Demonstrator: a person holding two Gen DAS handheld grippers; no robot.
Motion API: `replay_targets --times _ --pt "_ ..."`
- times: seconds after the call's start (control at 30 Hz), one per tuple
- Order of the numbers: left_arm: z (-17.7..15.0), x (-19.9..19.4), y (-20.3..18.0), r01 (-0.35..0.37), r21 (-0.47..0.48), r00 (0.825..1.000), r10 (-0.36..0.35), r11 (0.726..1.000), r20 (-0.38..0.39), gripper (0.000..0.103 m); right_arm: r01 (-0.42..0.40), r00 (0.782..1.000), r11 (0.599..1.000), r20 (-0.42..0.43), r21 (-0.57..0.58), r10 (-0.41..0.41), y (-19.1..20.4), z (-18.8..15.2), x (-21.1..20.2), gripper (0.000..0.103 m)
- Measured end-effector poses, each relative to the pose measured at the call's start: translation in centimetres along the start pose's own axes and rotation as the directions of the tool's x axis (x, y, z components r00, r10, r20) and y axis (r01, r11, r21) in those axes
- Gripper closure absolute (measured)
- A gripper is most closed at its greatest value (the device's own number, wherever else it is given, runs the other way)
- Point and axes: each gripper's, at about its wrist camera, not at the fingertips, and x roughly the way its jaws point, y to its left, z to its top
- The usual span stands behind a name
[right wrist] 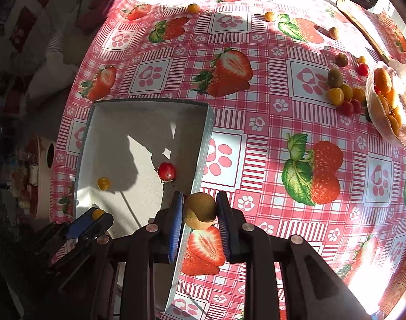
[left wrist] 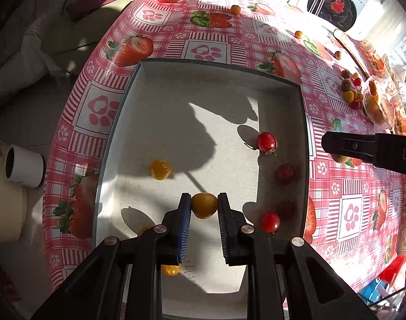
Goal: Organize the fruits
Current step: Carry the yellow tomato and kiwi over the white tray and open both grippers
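Observation:
My left gripper [left wrist: 204, 205] is shut on a yellow cherry tomato [left wrist: 204, 204] and holds it above the white shallow box [left wrist: 139, 85]. The box holds red cherry tomatoes [left wrist: 266, 142] and yellow ones [left wrist: 160, 170]. My right gripper [right wrist: 200, 210] is shut on a round tan-brown fruit [right wrist: 200, 210] above the box's right wall [right wrist: 203, 144]. It shows in the left wrist view [left wrist: 328, 144] at right. The left gripper shows in the right wrist view [right wrist: 97, 217] at lower left.
The strawberry-print tablecloth [right wrist: 269, 160] covers the table. A cluster of small fruits [right wrist: 341, 90] lies by a clear bag of orange fruits [right wrist: 389, 98] at far right. Loose yellow fruits [right wrist: 193, 8] lie at the far edge. A white cup [left wrist: 23, 166] stands off the table at left.

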Motion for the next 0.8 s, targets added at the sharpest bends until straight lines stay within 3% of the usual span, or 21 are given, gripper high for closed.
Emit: replay_targets --times 0.53,0.8 --pt "0.4 3.6 0.7 -0.005 0.036 0.998 0.007 0.999 -0.067 0.081 0.033 0.999 0.999 -0.033 0.010 -0.033 3.2 4.6 4.5 0.075" --pt "0.7 3.9 -0.4 -0.011 0.077 0.998 0.015 0.997 -0.054 0.081 0.079 0.994 0.997 -0.078 0.017 -0.078 3.1 5.1 7.2 0.075"
